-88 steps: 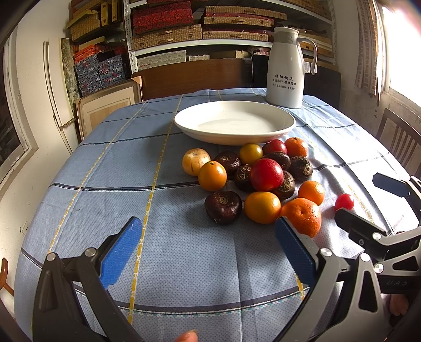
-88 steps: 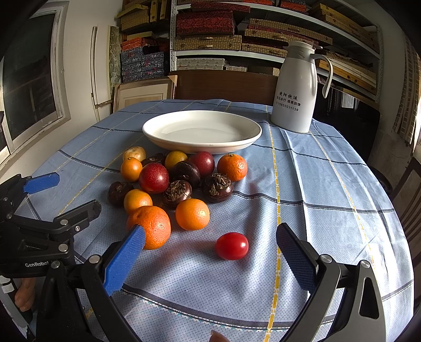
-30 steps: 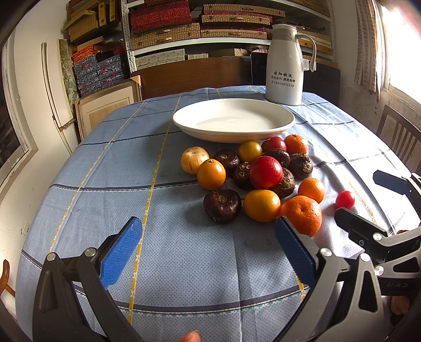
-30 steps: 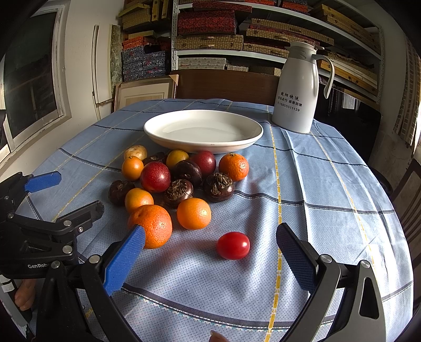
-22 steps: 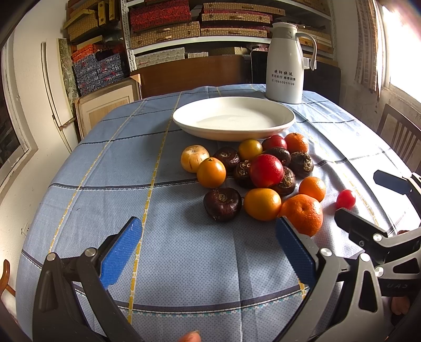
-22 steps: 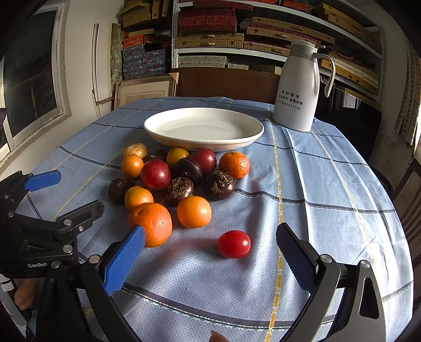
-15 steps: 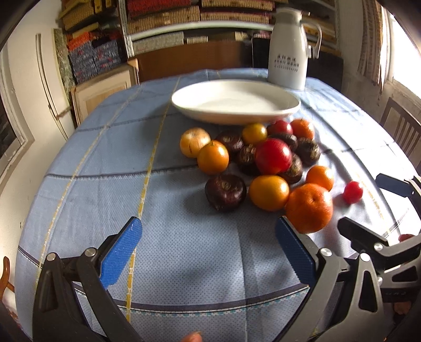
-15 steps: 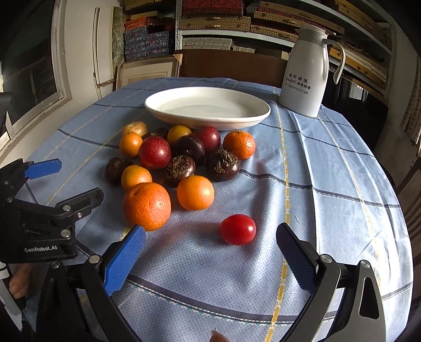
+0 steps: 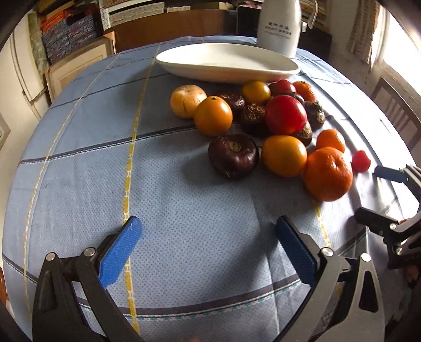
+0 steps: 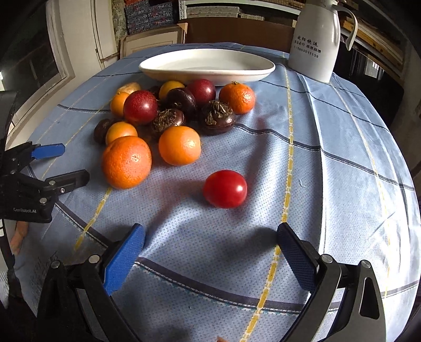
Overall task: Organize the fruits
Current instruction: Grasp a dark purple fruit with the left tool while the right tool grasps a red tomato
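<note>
Both grippers are hanging wide apart and holding nothing: the left gripper (image 9: pixel 208 236) above bare tablecloth (image 9: pixel 184 210), the right gripper (image 10: pixel 210 236) just short of the tomato (image 10: pixel 225 188). The fruit pile (image 10: pixel 168 115) is sitting beside the empty plate (image 10: pixel 208 64).

This looks like a room in a home that is used also for storage. In the middle of both views stands a round dining table with a blue checked tablecloth (image 10: pixel 329 147). On it are a white oval plate (image 10: pixel 208 65), a white thermos jug (image 10: pixel 313 39) with printed Chinese characters, and loose fruits (image 9: pixel 263 118). At the top of the frames, shelves (image 10: pixel 210 10) hold many stacked patterned boxes (image 9: pixel 71 36). A wooden chair (image 9: pixel 397 113) shows at the right edge of the left wrist view, beside a bright window with a curtain (image 9: pixel 365 31).
</note>
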Action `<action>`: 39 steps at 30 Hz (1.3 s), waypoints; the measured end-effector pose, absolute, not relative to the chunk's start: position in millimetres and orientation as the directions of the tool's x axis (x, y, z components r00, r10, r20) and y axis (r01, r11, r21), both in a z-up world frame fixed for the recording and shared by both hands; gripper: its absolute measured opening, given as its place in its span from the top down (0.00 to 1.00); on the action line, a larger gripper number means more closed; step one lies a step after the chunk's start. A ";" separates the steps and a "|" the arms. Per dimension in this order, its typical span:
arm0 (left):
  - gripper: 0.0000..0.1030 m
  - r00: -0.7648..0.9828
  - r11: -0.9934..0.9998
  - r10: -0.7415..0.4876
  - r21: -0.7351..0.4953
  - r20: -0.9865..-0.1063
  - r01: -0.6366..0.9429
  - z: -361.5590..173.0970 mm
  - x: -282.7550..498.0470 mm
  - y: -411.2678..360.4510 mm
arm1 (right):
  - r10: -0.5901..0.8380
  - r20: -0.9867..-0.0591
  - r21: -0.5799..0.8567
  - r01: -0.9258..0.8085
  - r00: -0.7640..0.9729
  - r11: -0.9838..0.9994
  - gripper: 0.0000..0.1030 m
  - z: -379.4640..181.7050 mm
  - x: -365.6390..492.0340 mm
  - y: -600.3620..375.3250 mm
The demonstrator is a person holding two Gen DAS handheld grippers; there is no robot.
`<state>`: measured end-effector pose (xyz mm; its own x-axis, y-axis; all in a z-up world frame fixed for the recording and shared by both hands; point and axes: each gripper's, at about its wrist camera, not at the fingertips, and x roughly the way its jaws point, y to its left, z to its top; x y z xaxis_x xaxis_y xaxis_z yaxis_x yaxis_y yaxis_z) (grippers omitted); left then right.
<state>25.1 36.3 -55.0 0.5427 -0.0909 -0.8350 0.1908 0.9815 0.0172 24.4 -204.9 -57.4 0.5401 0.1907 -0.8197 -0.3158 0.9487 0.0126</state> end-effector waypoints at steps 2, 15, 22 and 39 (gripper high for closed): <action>0.04 0.542 0.981 -0.089 0.019 -0.835 0.191 -54.0 24.1 35.4 | 0.201 -0.817 0.017 -0.326 0.541 0.945 0.03 -57.7 22.3 -207.2; 0.04 0.556 0.985 -0.138 -0.053 -0.819 0.166 -45.2 43.9 35.8 | 0.399 -0.721 0.292 -0.274 0.567 0.916 0.32 -47.0 40.5 -244.1; 0.32 0.569 0.981 -0.145 -0.042 -0.810 0.190 -41.4 45.0 28.0 | 0.338 -0.751 0.199 -0.294 0.567 0.935 0.53 -47.8 44.5 -223.5; 0.58 0.588 0.963 -0.112 0.058 -0.801 0.262 -40.6 74.2 -1.1 | 0.374 -0.736 0.272 -0.258 0.564 0.927 0.68 -50.1 51.4 -237.9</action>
<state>74.2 -1.1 -40.6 0.5877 -0.1116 -0.8013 0.2624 0.9632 0.0583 51.4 -237.9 -50.1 0.5639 0.3736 -0.7365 -0.2583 0.9269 0.2724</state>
